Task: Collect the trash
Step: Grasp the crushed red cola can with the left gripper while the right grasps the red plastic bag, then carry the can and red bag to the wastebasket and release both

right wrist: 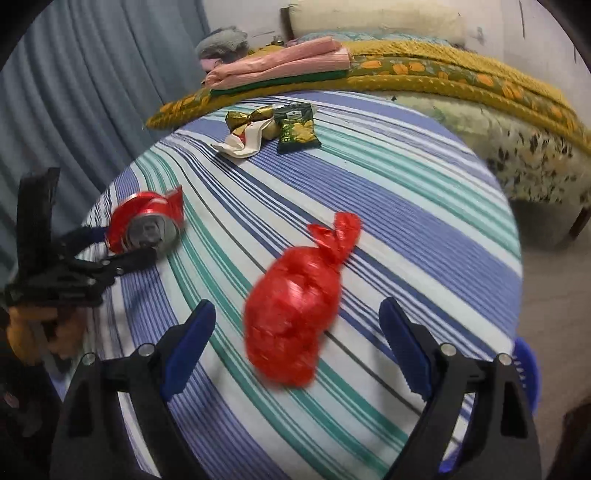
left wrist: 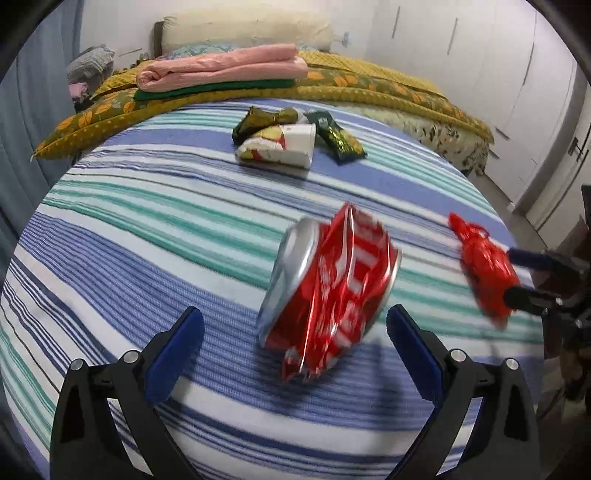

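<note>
A crushed red soda can [left wrist: 332, 288] lies blurred on the striped bedsheet [left wrist: 147, 229], between the spread fingers of my left gripper [left wrist: 295, 328]; neither pad touches it. A knotted red plastic bag [right wrist: 295, 314] lies between the wide blue pads of my right gripper [right wrist: 297, 319], with a gap on each side. The left wrist view shows the right gripper [left wrist: 517, 275] around the bag [left wrist: 484, 266]. The right wrist view shows the left gripper [right wrist: 118, 245] around the can [right wrist: 147, 221]. Farther back lie a white paper cup [left wrist: 295, 144], a gold wrapper [left wrist: 258, 118] and a green snack packet [right wrist: 297, 127].
Folded pink cloth [left wrist: 221, 70] sits on a yellow patterned blanket [left wrist: 369, 85] at the far end of the bed, with a pillow [left wrist: 243, 29] behind. Blue curtains [right wrist: 92, 85] hang on the left. White cupboard doors [left wrist: 498, 74] stand right. A blue basket [right wrist: 528, 365] shows past the bed edge.
</note>
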{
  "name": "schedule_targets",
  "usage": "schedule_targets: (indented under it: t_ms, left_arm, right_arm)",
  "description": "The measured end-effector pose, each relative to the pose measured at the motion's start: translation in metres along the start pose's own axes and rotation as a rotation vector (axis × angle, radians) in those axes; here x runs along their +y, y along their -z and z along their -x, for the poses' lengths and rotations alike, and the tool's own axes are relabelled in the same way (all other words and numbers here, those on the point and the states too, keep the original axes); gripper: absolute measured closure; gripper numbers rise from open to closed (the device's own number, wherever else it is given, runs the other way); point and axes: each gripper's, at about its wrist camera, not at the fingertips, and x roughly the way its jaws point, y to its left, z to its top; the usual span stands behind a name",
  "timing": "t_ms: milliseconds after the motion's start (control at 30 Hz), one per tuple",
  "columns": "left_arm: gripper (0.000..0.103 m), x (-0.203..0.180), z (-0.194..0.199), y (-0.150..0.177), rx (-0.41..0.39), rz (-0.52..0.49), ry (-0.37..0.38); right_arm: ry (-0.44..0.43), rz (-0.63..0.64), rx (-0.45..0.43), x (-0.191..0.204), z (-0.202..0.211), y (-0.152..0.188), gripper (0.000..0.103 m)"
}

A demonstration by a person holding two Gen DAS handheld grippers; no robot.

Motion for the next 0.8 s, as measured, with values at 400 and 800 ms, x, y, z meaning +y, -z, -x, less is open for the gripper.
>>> schedule_targets:
  t_ms: [400,800]
  left_arm:
    - [0.046,-0.02,0.005,-0.018,-0.046,-0.101,-0.029]
    - [0.05,-0.084,0.029,-0.018,-0.062,-0.081,0.105]
  right_arm:
    - [0.051,-0.073,-0.035,-0.008,0.001,-0.002,0.059]
    - [0.101,-0.116,-0.108,-0.06,0.061,0.013,0.059]
